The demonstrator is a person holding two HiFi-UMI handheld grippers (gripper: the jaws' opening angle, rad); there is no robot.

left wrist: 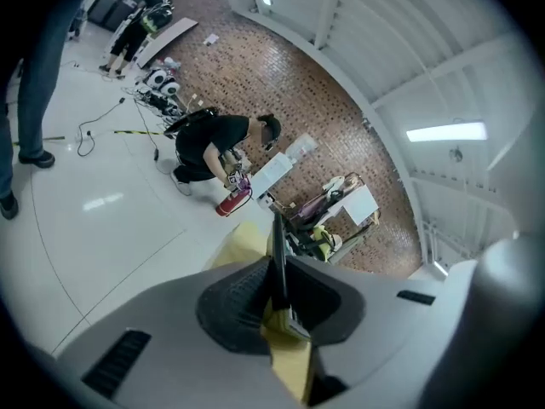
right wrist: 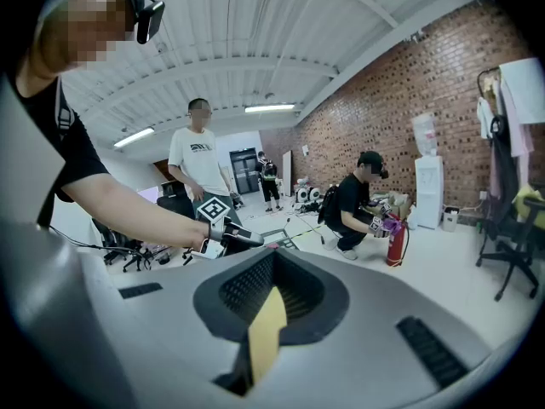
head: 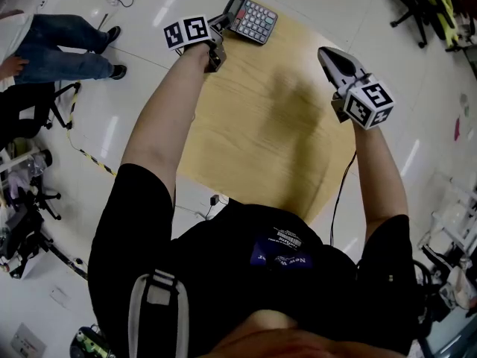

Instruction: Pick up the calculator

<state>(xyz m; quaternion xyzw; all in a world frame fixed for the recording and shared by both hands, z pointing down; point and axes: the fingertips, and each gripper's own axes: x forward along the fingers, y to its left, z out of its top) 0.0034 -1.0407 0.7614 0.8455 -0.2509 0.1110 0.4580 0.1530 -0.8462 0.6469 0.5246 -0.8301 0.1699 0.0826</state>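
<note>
The calculator [head: 252, 19], dark grey with rows of pale keys, is at the far edge of the round wooden table [head: 261, 140]. My left gripper [head: 222, 25] has its jaws shut on the calculator's near left corner. In the left gripper view the calculator [left wrist: 278, 228] shows edge-on as a thin dark slab pressed between the two pads of the left gripper [left wrist: 279, 288]. Whether it still rests on the table I cannot tell. My right gripper [head: 328, 53] hovers over the table's right side, shut with nothing in it. The right gripper [right wrist: 272, 258] shows only tabletop below its tips.
A person in jeans [head: 52, 47] sits at the far left beside a cable on the floor. Office chairs [head: 417, 6] stand at the far right. A crouching person [left wrist: 213, 147] and a red fire extinguisher [left wrist: 232, 203] are beyond the table. Another person [right wrist: 200, 156] stands nearby.
</note>
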